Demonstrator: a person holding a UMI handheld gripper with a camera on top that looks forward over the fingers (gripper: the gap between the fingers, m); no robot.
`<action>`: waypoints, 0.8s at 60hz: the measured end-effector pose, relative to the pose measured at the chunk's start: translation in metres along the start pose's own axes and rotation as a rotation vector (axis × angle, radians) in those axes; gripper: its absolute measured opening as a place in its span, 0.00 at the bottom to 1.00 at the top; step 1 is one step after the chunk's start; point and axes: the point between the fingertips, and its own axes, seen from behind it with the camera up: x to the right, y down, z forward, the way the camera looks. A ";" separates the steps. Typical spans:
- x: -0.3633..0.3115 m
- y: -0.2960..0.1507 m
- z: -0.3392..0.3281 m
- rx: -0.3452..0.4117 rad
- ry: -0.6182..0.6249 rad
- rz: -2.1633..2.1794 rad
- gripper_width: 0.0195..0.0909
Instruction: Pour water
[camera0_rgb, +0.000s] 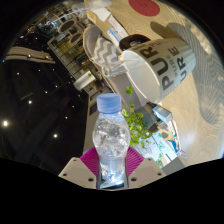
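the gripper is clamped on a clear water bottle — both pink pads press its sides, the fingers only as far apart as the bottle's width. the bottle, blue cap on, points away from the fingers toward a white mug with dark lettering, which appears tilted just beyond the cap. a green leafy sprig lies beside the bottle on the pale desk — near its edge.

It looks like a home or café table: a printed tablecloth bearing a white lettered mug, with dark ceiling spotlights far left.
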 end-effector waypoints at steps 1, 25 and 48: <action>0.001 -0.003 0.000 0.001 -0.003 0.018 0.16; 0.006 0.004 -0.015 -0.036 0.159 -0.246 0.15; -0.146 -0.007 -0.028 0.004 0.154 -1.237 0.16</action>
